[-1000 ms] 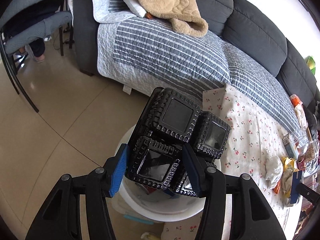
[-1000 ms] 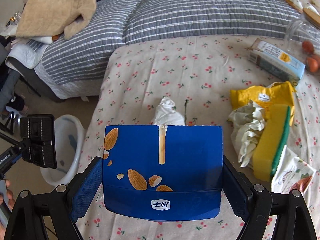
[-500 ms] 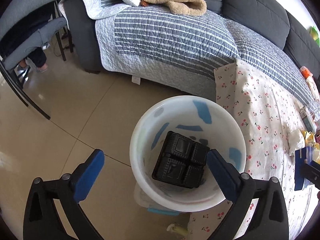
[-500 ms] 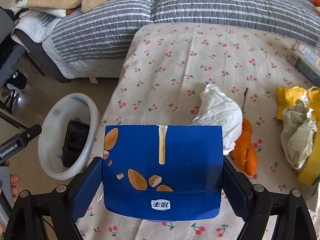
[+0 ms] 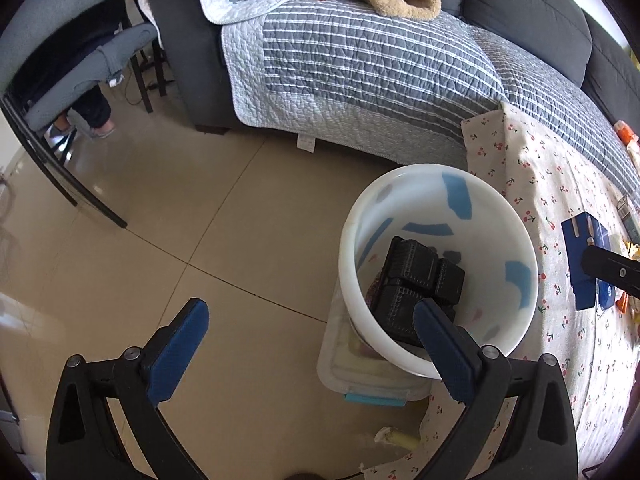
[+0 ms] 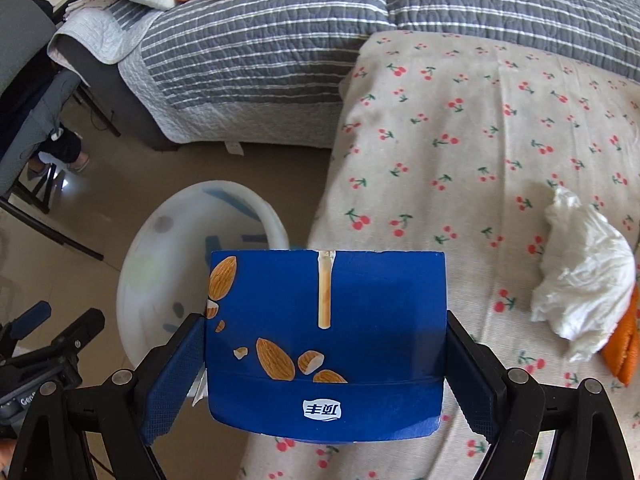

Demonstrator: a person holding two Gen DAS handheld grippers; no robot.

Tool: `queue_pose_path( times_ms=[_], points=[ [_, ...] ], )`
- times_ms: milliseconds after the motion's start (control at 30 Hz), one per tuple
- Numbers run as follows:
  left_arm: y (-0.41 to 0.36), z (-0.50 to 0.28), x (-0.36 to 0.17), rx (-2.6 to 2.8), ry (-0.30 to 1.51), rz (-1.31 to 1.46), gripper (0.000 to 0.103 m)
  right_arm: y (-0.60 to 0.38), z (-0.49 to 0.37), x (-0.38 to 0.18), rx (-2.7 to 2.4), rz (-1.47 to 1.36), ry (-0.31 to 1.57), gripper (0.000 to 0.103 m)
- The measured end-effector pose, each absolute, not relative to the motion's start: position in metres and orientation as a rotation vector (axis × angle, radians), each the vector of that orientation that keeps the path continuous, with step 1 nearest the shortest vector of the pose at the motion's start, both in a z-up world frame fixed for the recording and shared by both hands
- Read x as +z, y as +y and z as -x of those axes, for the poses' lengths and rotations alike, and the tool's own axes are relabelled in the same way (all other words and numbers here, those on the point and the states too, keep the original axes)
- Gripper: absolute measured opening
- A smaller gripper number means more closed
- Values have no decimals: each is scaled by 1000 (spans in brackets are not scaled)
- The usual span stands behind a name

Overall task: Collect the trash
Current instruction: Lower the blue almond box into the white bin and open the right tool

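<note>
Since a second ago the black tray [image 5: 416, 284] has dropped from the left gripper [image 5: 308, 336] into the white bin [image 5: 356, 240]; jaws now spread wide, empty, over the floor at the bin's near-left rim. Right gripper [image 6: 324, 364] grasping the blue box [image 6: 326, 340], now nearer the bin, at the tablecloth [image 6: 480, 120] edge. Crumpled tissue [image 6: 584, 276] lies right.

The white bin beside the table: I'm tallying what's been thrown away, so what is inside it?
Inside the white bin lies a black plastic tray of square compartments, tilted against the wall. Something patterned peeks from beneath it; the rest of the bottom is covered.
</note>
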State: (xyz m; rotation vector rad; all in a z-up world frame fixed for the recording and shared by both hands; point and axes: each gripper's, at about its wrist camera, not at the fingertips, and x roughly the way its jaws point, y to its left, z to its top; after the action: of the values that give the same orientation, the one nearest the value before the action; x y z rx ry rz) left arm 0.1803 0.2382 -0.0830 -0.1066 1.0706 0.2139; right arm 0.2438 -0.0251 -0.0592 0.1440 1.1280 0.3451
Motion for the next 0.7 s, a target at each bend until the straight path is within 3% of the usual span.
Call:
queue_pose_path(
  times_ms=[500,700],
  points=[
    [251,-170,-80,225,1082,126,103,42,-265,-63,392,-163,1124,94],
    [253,-167,-75,230,1073,151,103,47,-262,-51,404,-181,1076,103]
  ],
)
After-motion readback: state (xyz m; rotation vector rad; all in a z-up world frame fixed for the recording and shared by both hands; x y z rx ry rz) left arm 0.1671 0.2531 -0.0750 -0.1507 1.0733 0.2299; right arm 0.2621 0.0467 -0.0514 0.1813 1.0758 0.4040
